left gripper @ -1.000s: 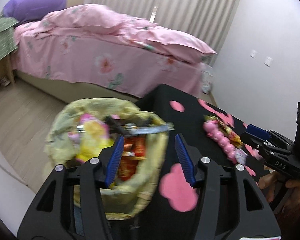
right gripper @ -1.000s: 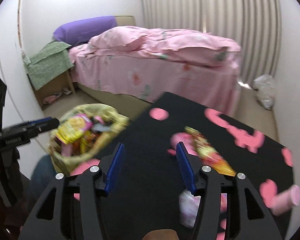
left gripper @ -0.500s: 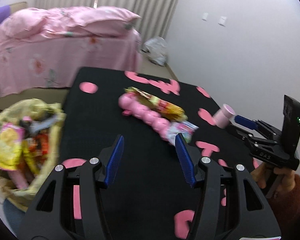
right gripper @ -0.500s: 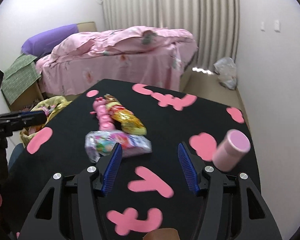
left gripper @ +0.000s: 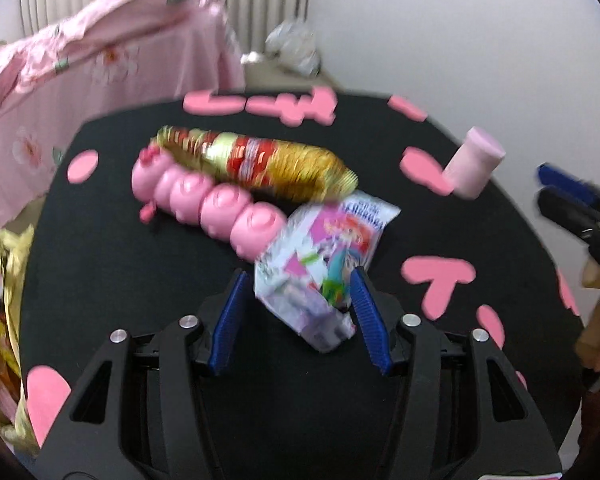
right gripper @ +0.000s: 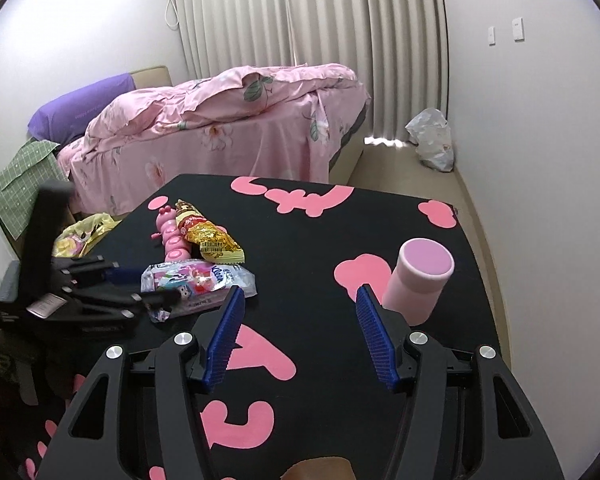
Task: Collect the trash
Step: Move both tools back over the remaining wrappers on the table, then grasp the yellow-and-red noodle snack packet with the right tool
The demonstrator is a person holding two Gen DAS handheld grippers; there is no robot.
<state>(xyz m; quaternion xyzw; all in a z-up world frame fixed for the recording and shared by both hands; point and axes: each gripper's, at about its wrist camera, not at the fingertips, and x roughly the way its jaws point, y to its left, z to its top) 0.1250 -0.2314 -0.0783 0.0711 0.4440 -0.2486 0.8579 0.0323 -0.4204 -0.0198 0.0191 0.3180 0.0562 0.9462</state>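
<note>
My left wrist view looks steeply down, close over the desk (left gripper: 140, 248); my right view sits higher and further back, facing the bed (right gripper: 236, 128). Both share the wrappers (left gripper: 324, 264) (right gripper: 196, 280).

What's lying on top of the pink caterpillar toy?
A gold and red snack wrapper rests along the pink caterpillar toy, covering its far side. The white cartoon wrapper overlaps its near end.
</note>
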